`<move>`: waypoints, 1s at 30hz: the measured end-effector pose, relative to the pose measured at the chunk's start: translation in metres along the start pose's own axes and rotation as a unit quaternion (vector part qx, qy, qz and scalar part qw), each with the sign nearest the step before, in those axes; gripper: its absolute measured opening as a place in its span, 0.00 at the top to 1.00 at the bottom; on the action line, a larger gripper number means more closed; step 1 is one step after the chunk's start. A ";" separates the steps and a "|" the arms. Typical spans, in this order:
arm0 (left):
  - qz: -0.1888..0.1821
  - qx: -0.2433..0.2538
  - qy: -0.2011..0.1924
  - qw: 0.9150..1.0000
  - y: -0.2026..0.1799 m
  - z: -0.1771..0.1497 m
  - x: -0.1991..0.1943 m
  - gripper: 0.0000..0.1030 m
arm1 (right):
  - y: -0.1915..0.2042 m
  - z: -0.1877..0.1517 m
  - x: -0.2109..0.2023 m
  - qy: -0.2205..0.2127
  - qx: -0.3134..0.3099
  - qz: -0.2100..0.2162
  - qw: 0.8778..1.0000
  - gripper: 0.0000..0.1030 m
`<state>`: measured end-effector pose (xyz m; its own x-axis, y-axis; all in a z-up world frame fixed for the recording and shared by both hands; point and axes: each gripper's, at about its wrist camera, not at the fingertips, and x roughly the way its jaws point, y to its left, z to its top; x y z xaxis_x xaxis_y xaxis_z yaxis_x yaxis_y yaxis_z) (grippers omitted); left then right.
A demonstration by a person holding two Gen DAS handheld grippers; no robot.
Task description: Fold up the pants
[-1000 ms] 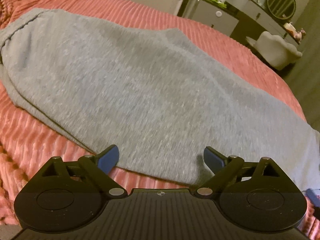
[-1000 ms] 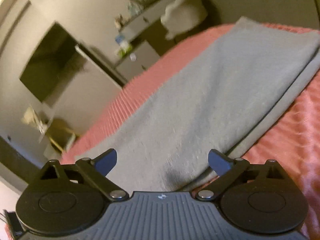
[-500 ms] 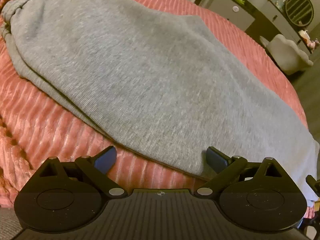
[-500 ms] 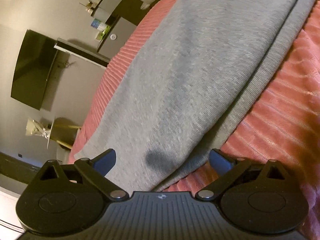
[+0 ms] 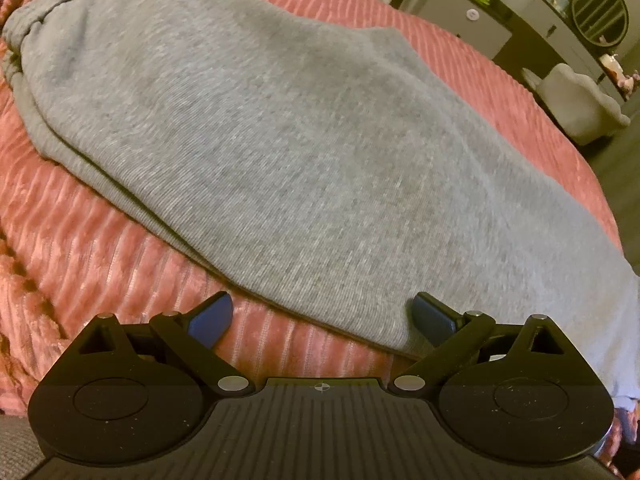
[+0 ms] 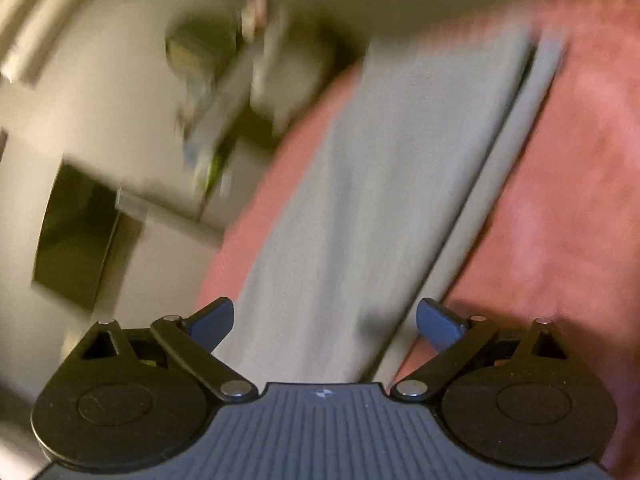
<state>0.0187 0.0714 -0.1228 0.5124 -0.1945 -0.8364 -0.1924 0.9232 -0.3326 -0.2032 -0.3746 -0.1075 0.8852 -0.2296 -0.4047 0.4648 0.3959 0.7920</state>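
Observation:
Grey sweatpants [image 5: 280,152] lie flat on the pink ribbed bedspread [image 5: 100,240], one leg laid over the other, waistband at the far left. My left gripper [image 5: 323,318] stands open just above the bed, with the pants' near long edge running between its blue fingers; nothing is gripped. In the blurred right wrist view the pants [image 6: 380,184] stretch away as a long grey strip. My right gripper [image 6: 325,320] is open over the near end of that strip, its fingers apart on either side of the cloth.
A dark dresser [image 5: 520,28] with bottles and a round mirror [image 5: 599,12] stands beyond the bed at the upper right, with a pale chair [image 5: 580,108] in front of it. A dark screen [image 6: 76,240] hangs on the wall in the right wrist view.
My left gripper has drawn back slightly, so more pink bedspread shows between its fingers. My right gripper has swung sharply, blurring its view; the pants now run straight ahead of it.

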 end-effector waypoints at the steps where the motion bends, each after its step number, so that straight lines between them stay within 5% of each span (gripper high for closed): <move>1: 0.003 0.003 -0.001 1.000 -0.001 0.000 0.001 0.03 | -0.003 0.005 -0.004 -0.014 0.010 0.012 1.000 0.04; 4: 0.014 0.014 -0.004 1.000 -0.007 0.000 0.004 0.02 | -0.019 0.012 0.006 0.034 0.070 0.049 0.996 0.05; 6: 0.019 0.018 -0.006 1.000 -0.008 0.000 0.005 0.02 | -0.026 0.009 0.017 0.055 0.075 0.020 0.995 0.11; 9: 0.016 0.015 -0.005 1.000 -0.007 0.001 0.005 0.02 | -0.038 0.010 0.022 0.059 0.092 0.004 0.994 0.55; 10: 0.015 0.013 -0.005 1.000 -0.006 0.002 0.005 0.02 | -0.042 0.012 0.022 0.056 0.100 0.004 0.993 0.61; 13: 0.013 0.012 -0.006 1.000 -0.007 0.001 0.004 0.02 | -0.050 0.013 0.024 0.061 0.119 0.005 0.991 0.69; 18: -0.032 0.012 -0.022 0.999 -0.004 -0.001 -0.005 0.02 | -0.046 0.016 0.014 0.037 0.096 -0.035 0.994 0.69; 23: -0.076 -0.002 -0.054 0.996 0.000 -0.001 -0.013 0.02 | -0.042 0.014 0.020 0.051 0.081 -0.021 0.995 0.69; 26: -0.072 0.009 -0.052 0.996 -0.005 -0.001 -0.009 0.04 | -0.044 0.011 0.028 0.066 0.079 -0.020 0.994 0.91; 30: -0.075 0.047 -0.057 0.994 -0.015 -0.004 -0.011 0.14 | -0.051 0.013 0.021 0.061 0.101 0.002 0.993 0.93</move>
<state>0.0128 0.0588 -0.1104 0.6214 -0.2990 -0.7242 -0.0294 0.9148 -0.4029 -0.2081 -0.4113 -0.1503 0.8884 -0.1152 -0.4443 0.4590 0.2073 0.8639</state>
